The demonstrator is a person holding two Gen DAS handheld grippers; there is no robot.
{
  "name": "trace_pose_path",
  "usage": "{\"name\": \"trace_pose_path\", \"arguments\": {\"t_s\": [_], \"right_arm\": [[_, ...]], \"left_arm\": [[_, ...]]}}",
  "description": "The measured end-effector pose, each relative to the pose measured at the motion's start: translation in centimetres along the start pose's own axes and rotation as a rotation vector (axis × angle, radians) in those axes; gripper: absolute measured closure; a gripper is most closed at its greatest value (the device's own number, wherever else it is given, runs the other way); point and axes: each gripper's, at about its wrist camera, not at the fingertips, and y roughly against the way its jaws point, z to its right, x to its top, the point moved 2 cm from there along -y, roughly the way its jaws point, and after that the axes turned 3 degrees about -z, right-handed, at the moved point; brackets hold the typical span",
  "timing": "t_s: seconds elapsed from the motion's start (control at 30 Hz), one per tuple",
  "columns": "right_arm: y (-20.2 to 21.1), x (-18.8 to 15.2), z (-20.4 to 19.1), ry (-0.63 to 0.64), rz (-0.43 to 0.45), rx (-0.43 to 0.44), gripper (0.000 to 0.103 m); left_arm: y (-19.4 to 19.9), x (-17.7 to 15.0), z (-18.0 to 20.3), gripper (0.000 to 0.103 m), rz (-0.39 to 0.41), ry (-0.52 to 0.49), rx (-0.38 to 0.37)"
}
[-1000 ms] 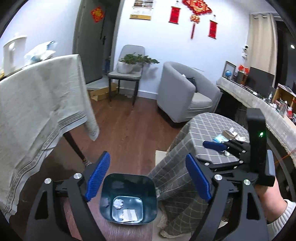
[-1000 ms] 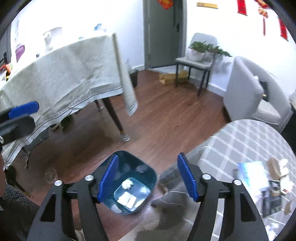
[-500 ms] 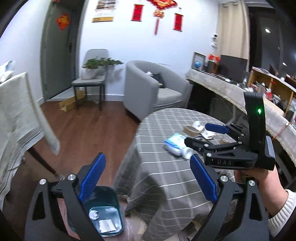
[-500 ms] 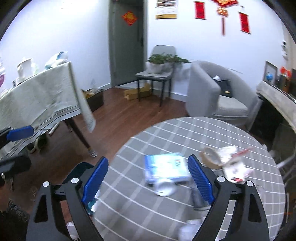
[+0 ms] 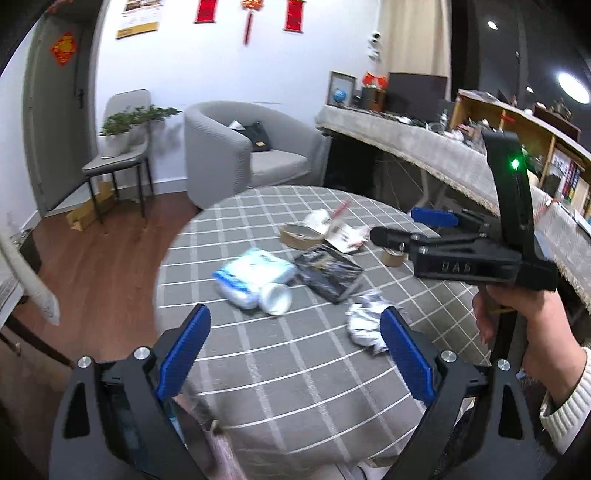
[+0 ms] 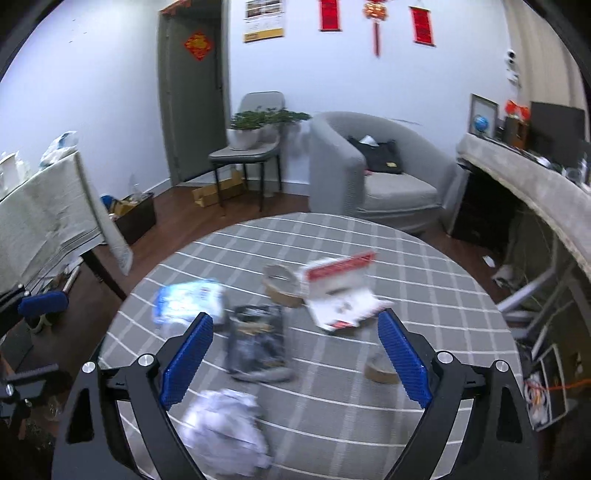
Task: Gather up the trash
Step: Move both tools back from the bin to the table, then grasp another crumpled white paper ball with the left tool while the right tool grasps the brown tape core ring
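Over the round grey-checked clothed table (image 5: pixel 295 369), left gripper (image 5: pixel 295 354) and right gripper (image 6: pixel 295 354) both gape empty, jaws just widened; crumpled white paper wad (image 5: pixel 364 323) lies at its near edge.

A grey tub armchair (image 6: pixel 373 166) anchors the room, set against a white wall (image 6: pixel 332 74) hung with red paper decorations (image 6: pixel 375 20). Left of the armchair stands a grey chair (image 6: pixel 251 147) bearing a potted plant (image 6: pixel 255 125), then a grey door (image 6: pixel 192 96). Brown wood flooring (image 5: pixel 107 251) runs before the armchair; right of it, a cloth-draped counter (image 5: pixel 417 147) under ceiling spotlights (image 5: pixel 572 86).
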Motion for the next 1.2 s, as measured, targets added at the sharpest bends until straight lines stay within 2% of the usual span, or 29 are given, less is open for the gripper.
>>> {"name": "trace_pose_path", "arguments": {"t_s": [0.33, 0.6, 0.63, 0.8, 0.97, 1.2], "right_arm": [[-0.1, -1.6, 5.9, -0.085, -0.028, -0.006, 0.009], [-0.9, -3.1, 8.5, -0.083, -0.065, -0.010, 0.008], [-1.0, -3.2, 8.7, -0.084, -0.068, -0.009, 0.008], [-1.5, -3.6, 9.6, -0.080, -0.086, 0.003, 0.008], [-2.0, -3.6, 9.8, -0.059, -0.100, 0.006, 0.008], [-3.4, -3.0, 8.5, -0.005, -0.129, 0.004, 0.008]], "left_arm": [[-5.8, -0.8, 4.8, 0.008, -0.092, -0.098, -0.066], [-8.9, -1.0, 6.5, 0.009, -0.130, -0.104, -0.074], [-9.3, -1.0, 6.6, 0.011, -0.137, -0.102, -0.079], [-10.1, -0.9, 6.7, 0.035, -0.154, -0.071, -0.101], [-9.7, -0.4, 6.2, 0.040, -0.136, -0.036, -0.104], [-8.5, 0.1, 5.3, 0.040, -0.107, 0.000, -0.109]]}}
